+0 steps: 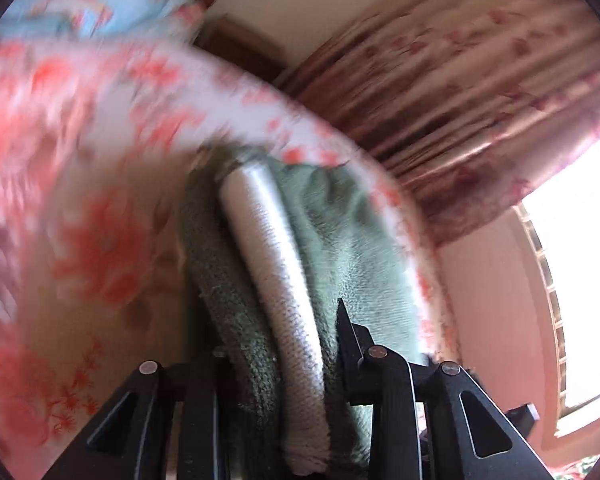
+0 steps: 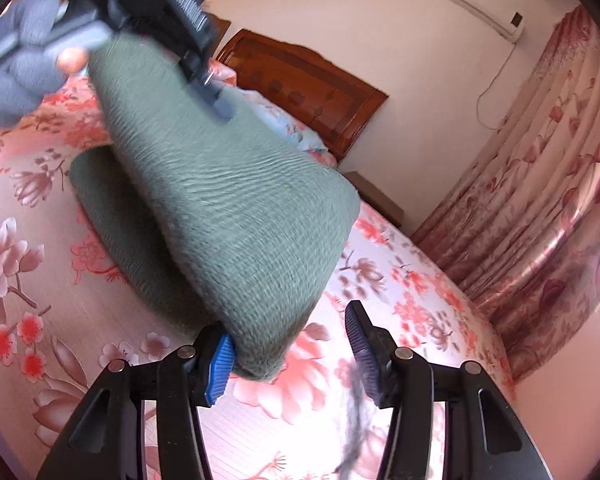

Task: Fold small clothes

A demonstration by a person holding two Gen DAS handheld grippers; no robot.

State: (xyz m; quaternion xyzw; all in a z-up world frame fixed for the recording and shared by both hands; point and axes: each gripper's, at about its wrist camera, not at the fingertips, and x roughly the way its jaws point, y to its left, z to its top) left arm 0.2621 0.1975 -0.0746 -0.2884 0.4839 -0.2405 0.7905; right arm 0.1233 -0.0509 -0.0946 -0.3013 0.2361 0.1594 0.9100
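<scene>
A green knitted garment hangs slanted above the bed, and its lower part rests on the sheet. My left gripper, held by a hand in a grey glove, is shut on the garment's upper end. In the left wrist view the green knit and a white band fill the space between the left gripper fingers. My right gripper stands open. Its left blue pad touches the garment's low corner, and the right pad is apart from it.
The bed has a pink floral sheet, a wooden headboard and a blue pillow. A bedside table and floral curtains stand to the right. A dark wisp of fibre hangs by the right finger.
</scene>
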